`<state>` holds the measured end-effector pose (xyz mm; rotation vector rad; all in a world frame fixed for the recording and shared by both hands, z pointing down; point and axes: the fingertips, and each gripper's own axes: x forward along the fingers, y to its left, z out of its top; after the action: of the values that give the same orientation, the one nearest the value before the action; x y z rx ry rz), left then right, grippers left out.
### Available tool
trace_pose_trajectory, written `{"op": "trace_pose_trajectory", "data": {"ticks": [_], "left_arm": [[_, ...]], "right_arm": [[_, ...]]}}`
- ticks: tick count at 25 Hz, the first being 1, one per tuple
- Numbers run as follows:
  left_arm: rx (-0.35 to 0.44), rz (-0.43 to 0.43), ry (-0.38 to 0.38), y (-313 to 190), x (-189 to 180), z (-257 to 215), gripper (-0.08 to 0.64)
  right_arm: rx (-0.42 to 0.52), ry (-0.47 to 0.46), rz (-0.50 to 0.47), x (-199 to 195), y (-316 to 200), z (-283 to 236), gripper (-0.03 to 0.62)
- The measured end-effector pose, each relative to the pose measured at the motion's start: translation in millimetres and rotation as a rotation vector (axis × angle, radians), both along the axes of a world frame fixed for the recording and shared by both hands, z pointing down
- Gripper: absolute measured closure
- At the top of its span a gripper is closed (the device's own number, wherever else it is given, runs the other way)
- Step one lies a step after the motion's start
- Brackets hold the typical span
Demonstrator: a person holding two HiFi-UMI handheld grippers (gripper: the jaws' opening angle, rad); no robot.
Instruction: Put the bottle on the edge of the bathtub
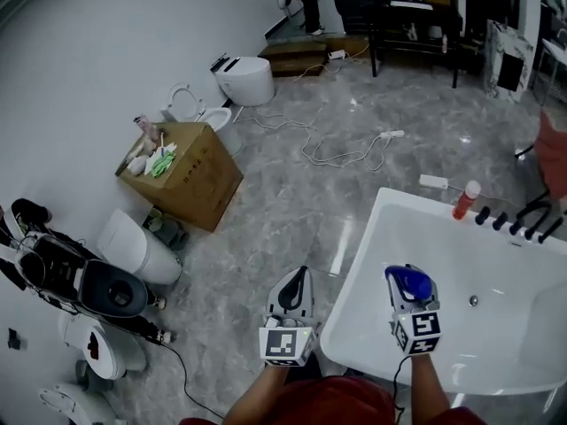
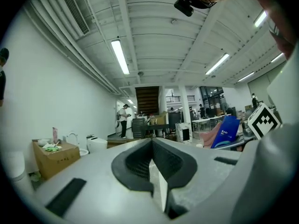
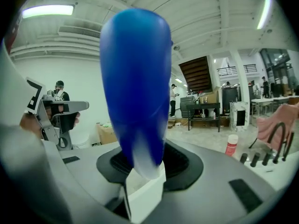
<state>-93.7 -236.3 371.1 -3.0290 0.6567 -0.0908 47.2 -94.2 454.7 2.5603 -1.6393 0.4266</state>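
Gripping the bottle (image 3: 135,87) near its pale lower end, the right gripper (image 1: 409,292) has its jaws clamped on it; the left gripper (image 1: 292,292) has its jaws pressed together with nothing between them, low in the frame just left of the bathtub (image 1: 370,230).

In the head view the bottle (image 1: 409,281) sits lower centre-right, over the near-left corner of the bathtub and not resting on its rim; a red-capped bottle (image 1: 466,199) stands on the far rim beside a row of black taps (image 1: 523,221).

It looks like smooth blue plastic with a rounded top, so I judge it light, fairly stiff but somewhat squeezable, and slippery under the pads; it seems unlikely to break if it tips. The hold sits low, leaving most of the body above the jaws, which may let it rock; a hold nearer the middle would probably be steadier, though the low one keeps the base clear for setting down.

In the right gripper view its long axis runs from bottom to top of the frame, blue end uppermost; the head view sees it almost end-on; so I judge it roughly upright, rounded end up.
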Motion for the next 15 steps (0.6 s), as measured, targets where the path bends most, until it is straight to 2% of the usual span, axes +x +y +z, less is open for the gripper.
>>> {"op": "trace_pose_trajectory", "data": {"ticks": [7,12,15], "left_arm": [[-0.017,0.161,0.01,-4.1,67.5,20.3,0.555],[-0.048,0.291,0.029,-33.2,127.4,30.0,0.555],[-0.038,0.35,0.019,-54.0,163.2,38.1,0.555]], "right_arm": [[-0.03,0.004,0.181,41.6,26.5,16.0,0.439],[-0.066,-0.001,0.299,73.7,6.1,23.0,0.439],[-0.078,-0.021,0.357,92.8,-13.2,24.3,0.439]]}}
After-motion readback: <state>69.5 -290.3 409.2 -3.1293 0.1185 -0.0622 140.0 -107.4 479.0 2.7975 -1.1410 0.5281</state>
